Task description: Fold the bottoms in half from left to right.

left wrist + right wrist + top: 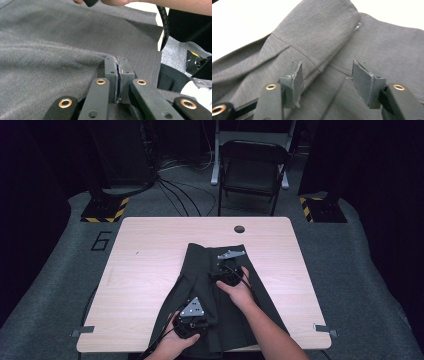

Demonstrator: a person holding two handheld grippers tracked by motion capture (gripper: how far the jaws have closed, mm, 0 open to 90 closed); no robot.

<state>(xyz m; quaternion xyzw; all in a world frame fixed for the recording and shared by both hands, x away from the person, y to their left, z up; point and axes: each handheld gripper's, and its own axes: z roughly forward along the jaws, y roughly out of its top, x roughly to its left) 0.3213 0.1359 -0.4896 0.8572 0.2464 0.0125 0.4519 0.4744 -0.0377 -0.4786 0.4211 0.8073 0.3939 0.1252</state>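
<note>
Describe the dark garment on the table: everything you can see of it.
The dark garment is charcoal grey woven cloth, like a skirt or shorts, lying along the light wooden table, narrow end far, wider end over the near edge. It is partly folded, with seams and creases. The left gripper pinches a fold; the right gripper hangs open over it.

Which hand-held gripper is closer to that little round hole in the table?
The right hand-held gripper. It sits over the far part of the dark garment, short of the hole. The left hand-held gripper is down by the near table edge.
</note>
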